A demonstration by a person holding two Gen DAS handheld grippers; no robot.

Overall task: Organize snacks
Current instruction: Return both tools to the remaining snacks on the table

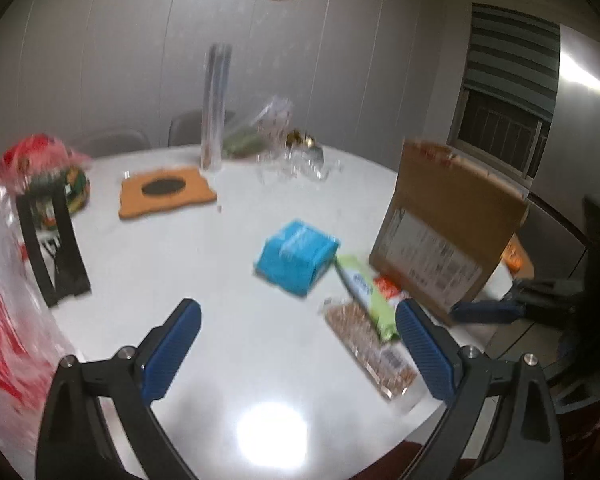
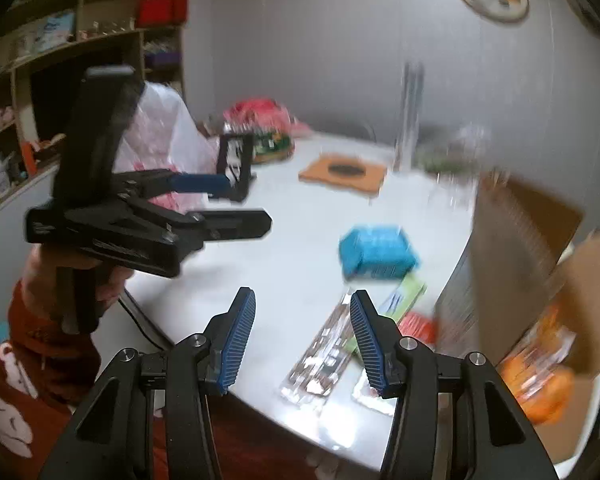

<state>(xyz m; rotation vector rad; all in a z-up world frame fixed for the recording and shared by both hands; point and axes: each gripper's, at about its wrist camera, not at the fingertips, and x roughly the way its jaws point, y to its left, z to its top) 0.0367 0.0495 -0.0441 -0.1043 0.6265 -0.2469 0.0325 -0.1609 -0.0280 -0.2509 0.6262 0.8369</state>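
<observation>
Here, nearest the lens in the left wrist view, the left gripper is hanging over the white table with its blue pads standing wide apart and nothing between them. Just beyond its right-hand pad, at lower right of the frame, a clear pack of brown snacks is lying flat, and a green-and-white packet is lying across its far end. A small red packet is showing beside that, close against the foot of the cardboard box. The box is standing at the right of the frame with a printed label on its near face; from this side its inside is hidden. A blue packet is sitting near mid-frame, apart from the box.

In the right wrist view the right gripper is pointing down at the table's near edge, its pads partly apart and gripping nothing; the clear pack is lying on the table behind and just left of the right-hand pad. At the right of that frame the box flaps are standing open and orange packets are showing inside, blurred. At left, a hand in a rust-red sleeve is gripping the handle of the left gripper, held level above the table edge.

Farther back, an orange mat with a dark oval is lying flat, a black stand is standing at the left, and a red-and-white plastic bag is filling the lower left corner. A tall clear tube is standing upright near the far edge.
</observation>
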